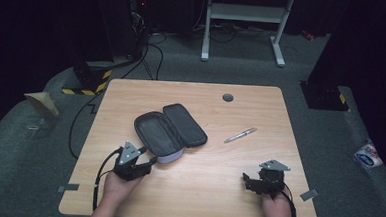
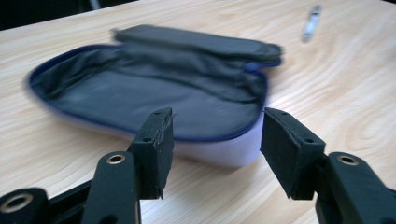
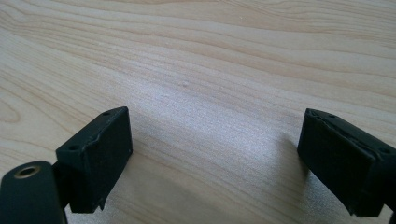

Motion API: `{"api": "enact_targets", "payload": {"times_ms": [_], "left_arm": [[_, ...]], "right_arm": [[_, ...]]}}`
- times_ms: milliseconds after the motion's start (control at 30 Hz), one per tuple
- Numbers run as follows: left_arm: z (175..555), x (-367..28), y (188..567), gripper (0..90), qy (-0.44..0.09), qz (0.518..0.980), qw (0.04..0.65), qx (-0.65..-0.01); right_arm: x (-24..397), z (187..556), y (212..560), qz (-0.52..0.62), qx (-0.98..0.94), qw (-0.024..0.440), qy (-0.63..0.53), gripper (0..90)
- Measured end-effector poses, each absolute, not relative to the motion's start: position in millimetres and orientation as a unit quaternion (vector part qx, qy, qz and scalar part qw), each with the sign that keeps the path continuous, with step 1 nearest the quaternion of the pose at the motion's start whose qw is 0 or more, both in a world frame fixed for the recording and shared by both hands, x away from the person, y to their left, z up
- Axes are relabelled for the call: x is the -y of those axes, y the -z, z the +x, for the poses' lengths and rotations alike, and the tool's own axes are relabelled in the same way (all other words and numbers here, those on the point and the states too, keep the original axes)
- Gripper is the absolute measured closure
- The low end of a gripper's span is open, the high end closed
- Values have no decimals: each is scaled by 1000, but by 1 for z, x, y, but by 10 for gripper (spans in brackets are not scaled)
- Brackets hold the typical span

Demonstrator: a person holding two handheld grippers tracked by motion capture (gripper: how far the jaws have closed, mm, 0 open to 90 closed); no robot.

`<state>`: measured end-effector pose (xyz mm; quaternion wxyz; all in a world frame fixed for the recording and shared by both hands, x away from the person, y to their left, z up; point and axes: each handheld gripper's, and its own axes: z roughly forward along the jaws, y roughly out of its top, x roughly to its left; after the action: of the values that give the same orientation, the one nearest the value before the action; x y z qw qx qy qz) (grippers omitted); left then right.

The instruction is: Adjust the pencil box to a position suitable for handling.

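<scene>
Pale wood-grain table point(image 1: 187, 188) stands on grey carpet in a dark room, with a pencil case point(image 1: 170, 131) lying unzipped and flat near its middle and a silver pen point(image 1: 240, 135) well apart to its right; no writing or brand is legible on either. From above, the left gripper point(image 1: 150, 161) sits just beside the case's near end and the right gripper point(image 1: 245, 180) rests apart near the front right corner. The left gripper view adds the case's dark lining, blue zip edge and pale lilac outside between spread jaws holding nothing, while the right gripper view has wide-parted jaws over bare wood.

Wooden table point(image 1: 187, 188), grey grommet point(image 1: 227, 97) — white stand point(image 1: 246, 13) behind
</scene>
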<state>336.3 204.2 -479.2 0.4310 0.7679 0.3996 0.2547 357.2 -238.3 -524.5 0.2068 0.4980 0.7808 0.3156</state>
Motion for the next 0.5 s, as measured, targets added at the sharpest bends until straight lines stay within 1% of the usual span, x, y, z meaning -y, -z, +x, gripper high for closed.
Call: {"api": "enact_targets", "payload": {"times_ms": [100, 300, 500], "left_arm": [[339, -197, 480, 443, -254, 773, 432, -388], [345, -194, 485, 484, -247, 778, 427, -389], [347, -193, 494, 549, -233, 784, 419, -395]], "right_arm": [[238, 357, 525, 497, -781, 207, -317, 99], [237, 357, 524, 490, -786, 204, -317, 98], [237, 357, 524, 490, -786, 203, -317, 98]]}}
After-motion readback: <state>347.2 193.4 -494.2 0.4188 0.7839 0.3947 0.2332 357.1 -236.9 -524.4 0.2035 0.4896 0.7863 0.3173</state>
